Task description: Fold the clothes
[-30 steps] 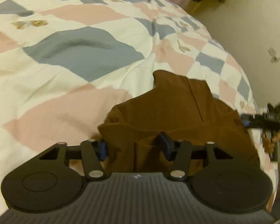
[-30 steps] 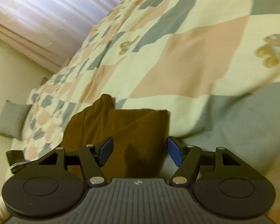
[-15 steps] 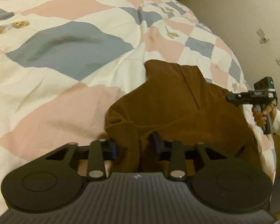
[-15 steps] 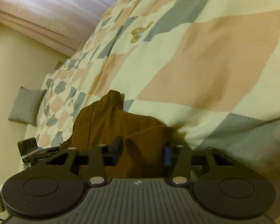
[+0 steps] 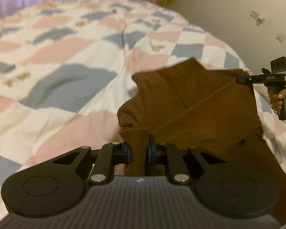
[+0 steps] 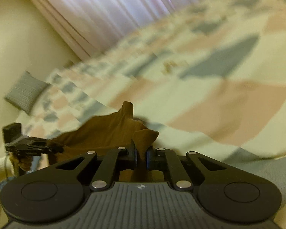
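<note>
A brown garment (image 5: 190, 103) lies on the checked quilt (image 5: 66, 61), its near edge lifted off the bed. My left gripper (image 5: 138, 147) is closing its jaws, and a bunched corner of the brown cloth is pinched between the blue pads. In the right wrist view my right gripper (image 6: 141, 150) is likewise closing on another corner of the garment (image 6: 104, 129), with a fold sticking up past the pads. Each gripper shows in the other's view: the right gripper (image 5: 244, 79) at the cloth's far corner, the left gripper (image 6: 55, 148) at the left.
The pink, grey and cream quilt (image 6: 219, 105) covers a wide bed. A grey pillow (image 6: 24, 91) leans by the wall at the left. Pale curtains (image 6: 114, 9) hang behind the bed. A hand (image 5: 280, 97) holds the right gripper's handle beyond the bed's edge.
Both grippers have closed onto the brown garment's near corners and risen, lifting that edge off the quilt. Both views now tilt up and show the curtains.
</note>
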Motion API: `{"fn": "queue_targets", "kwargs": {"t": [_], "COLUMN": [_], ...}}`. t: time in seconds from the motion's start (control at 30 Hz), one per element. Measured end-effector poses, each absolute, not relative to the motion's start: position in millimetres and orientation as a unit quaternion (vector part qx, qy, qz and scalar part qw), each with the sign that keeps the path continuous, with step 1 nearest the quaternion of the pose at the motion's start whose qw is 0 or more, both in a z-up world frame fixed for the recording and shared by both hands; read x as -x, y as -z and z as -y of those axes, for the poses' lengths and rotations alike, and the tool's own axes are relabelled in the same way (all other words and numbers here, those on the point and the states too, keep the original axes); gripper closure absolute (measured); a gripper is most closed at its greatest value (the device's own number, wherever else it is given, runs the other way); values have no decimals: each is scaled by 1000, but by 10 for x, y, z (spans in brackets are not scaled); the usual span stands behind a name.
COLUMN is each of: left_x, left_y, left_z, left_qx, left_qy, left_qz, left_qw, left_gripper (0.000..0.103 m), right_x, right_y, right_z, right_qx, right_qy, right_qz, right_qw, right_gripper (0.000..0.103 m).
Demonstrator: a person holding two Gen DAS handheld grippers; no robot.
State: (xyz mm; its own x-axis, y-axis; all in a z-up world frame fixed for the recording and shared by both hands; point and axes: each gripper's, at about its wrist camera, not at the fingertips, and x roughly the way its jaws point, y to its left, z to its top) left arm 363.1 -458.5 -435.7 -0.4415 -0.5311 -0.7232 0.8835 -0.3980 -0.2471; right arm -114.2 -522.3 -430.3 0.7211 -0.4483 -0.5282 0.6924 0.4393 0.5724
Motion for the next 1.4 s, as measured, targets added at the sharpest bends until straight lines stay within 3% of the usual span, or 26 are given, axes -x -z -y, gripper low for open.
{"fn": "queue_targets", "kwargs": {"t": [0.23, 0.33, 0.53, 0.6, 0.7, 0.77, 0.87, 1.0, 1.13, 1.23, 1.3, 1.33, 1.37, 1.4], "left_x": [-3582, -3416, -3045, -2991, -2992, -2913, -2698, -2428, -2275, -2216, -2200, -2202, -2206, -2208], "left_y": [3852, 3929, 4612, 4770, 4729, 4674, 4668, 4865, 5027, 5113, 5170, 5183, 5170, 5123], "left_z": [3292, 2616, 1408, 1158, 954, 772, 516, 303, 144, 60, 42, 64, 112, 178], "left_qx": [-298, -349, -475, -500, -512, -528, -545, -558, -554, -539, -534, -536, -538, -541], "left_qy": [813, 823, 805, 787, 764, 752, 743, 733, 722, 725, 725, 725, 732, 744], "left_qz": [-259, -224, -133, -99, -73, -7, 99, 219, 322, 374, 397, 399, 386, 360], "left_qw": [428, 388, 331, 346, 386, 395, 375, 322, 261, 210, 179, 168, 158, 156], "left_gripper": [91, 91, 87, 81, 73, 69, 67, 67, 67, 69, 75, 78, 90, 93], "right_x": [1521, 1624, 1547, 1437, 1231, 1029, 738, 531, 442, 431, 436, 441, 447, 438], "right_y": [3710, 3750, 4290, 4356, 4228, 4163, 4178, 4398, 4577, 4681, 4724, 4723, 4721, 4671], "right_z": [3962, 3235, 1892, 1642, 1408, 1180, 742, 207, -59, -132, -134, -110, -87, -29], "right_qx": [-398, -414, -416, -382, -302, -184, 33, 245, 352, 409, 427, 425, 423, 397], "right_qy": [301, 304, 338, 370, 399, 398, 364, 257, 175, 120, 86, 71, 56, 46], "right_qz": [-114, -168, -304, -327, -361, -419, -498, -515, -487, -465, -459, -460, -460, -464], "right_qw": [859, 841, 787, 781, 787, 795, 786, 780, 780, 776, 775, 777, 778, 791], "right_gripper": [95, 95, 94, 90, 75, 51, 42, 42, 53, 54, 60, 70, 79, 80]}}
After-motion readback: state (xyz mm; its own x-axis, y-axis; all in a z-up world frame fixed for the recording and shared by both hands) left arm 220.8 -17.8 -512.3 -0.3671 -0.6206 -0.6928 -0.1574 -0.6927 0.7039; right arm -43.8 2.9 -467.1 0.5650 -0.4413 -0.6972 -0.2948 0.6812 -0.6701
